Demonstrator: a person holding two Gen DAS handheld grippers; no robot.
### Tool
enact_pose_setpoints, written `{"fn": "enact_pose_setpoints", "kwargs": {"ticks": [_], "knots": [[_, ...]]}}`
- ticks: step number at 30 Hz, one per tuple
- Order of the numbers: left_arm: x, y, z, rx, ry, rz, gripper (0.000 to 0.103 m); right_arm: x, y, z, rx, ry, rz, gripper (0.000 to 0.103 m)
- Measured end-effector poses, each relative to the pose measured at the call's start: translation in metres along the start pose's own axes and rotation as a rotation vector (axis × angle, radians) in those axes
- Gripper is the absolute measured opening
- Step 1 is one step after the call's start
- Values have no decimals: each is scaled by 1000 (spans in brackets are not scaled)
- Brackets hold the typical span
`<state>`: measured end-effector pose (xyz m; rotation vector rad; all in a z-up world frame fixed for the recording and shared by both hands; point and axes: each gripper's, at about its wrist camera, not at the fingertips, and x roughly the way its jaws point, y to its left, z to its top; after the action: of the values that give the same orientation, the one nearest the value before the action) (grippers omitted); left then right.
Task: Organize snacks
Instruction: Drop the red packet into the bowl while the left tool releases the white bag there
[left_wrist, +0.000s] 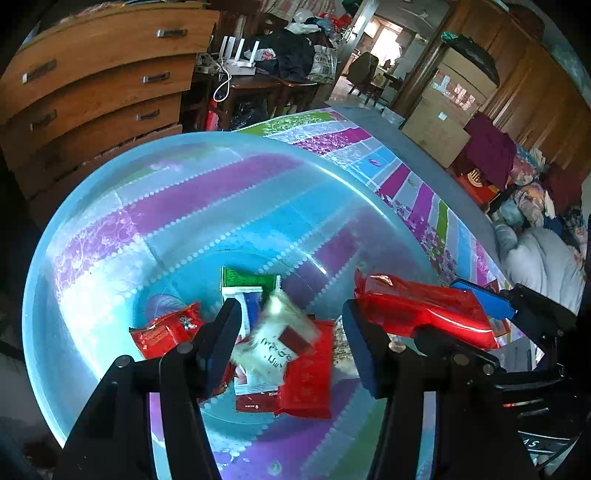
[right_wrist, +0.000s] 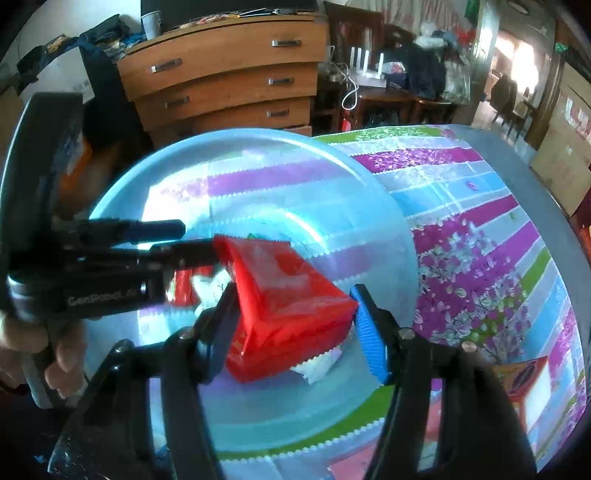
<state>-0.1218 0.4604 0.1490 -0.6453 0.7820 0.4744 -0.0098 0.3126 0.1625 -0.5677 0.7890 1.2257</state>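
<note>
Several snack packets (left_wrist: 295, 369) in basin (left_wrist: 110, 206)

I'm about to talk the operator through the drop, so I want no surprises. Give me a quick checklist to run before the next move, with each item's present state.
1. Red packet sits between the right gripper fingers: ok.
2. Firmness of that grip: cannot tell; the blue pad seems to touch only the packet's corner.
3. Packet is over the clear basin: ok.
4. Left gripper has its jaws apart, with the blurred white sachet loose between them: ok.
5. Left gripper is clear of the drop path: not ok; it reaches over the basin right beside the packet.
</note>
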Motion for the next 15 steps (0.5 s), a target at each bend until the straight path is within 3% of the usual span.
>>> {"fn": "enact_pose_setpoints", "kwargs": {"ticks": [4, 9, 12, 15], "knots": [[-7, 0, 0, 8, -33, 18, 63, -17, 1, -1, 30, -60, 26, 70], [-25, -17, -3, 37, -91, -8, 68, -64, -4, -7, 106, -203, 70, 74], [-41, -34, -7, 76, -126, -29, 69, -102, -6, -28, 129, -301, 21, 83], [-58, -58, -20, 141, -161, -75, 69, -138, -11, -78, 189, -378, -79, 89]]}}
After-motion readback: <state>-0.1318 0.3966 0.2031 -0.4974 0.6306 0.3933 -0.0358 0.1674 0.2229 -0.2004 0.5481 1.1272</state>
